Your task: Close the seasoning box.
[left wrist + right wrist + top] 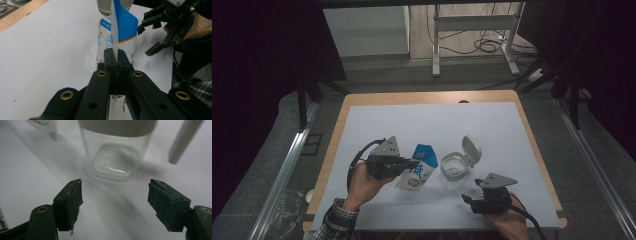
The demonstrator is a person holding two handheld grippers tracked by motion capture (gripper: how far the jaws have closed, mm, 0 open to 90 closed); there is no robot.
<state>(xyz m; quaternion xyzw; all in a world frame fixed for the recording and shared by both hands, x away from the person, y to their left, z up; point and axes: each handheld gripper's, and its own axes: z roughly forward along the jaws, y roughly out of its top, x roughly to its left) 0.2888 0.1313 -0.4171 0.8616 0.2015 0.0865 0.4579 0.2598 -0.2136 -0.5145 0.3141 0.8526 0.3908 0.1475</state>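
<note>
The left gripper (409,165) is clamped tight on the edge of a blue-and-white pouch (418,171), holding it upright on the white counter (377,125). In the left gripper view the jaws pinch the thin side seam of the pouch (120,32), with no gap between them. The pouch stands just left of a clear jar (454,171), close beside it; whether they touch I cannot tell. The jar sits near the counter's middle, its hinged lid (471,148) flipped open and standing up behind the rim. The right gripper (469,199) hovers near the front edge of the counter, just in front of the jar and apart from it. In the right gripper view its jaws stand wide with nothing between them, the jar (116,157) straight ahead and the lid (183,140) slanting at the upper right. In the left gripper view, the right gripper (150,37) is spread open beyond the pouch.
</note>
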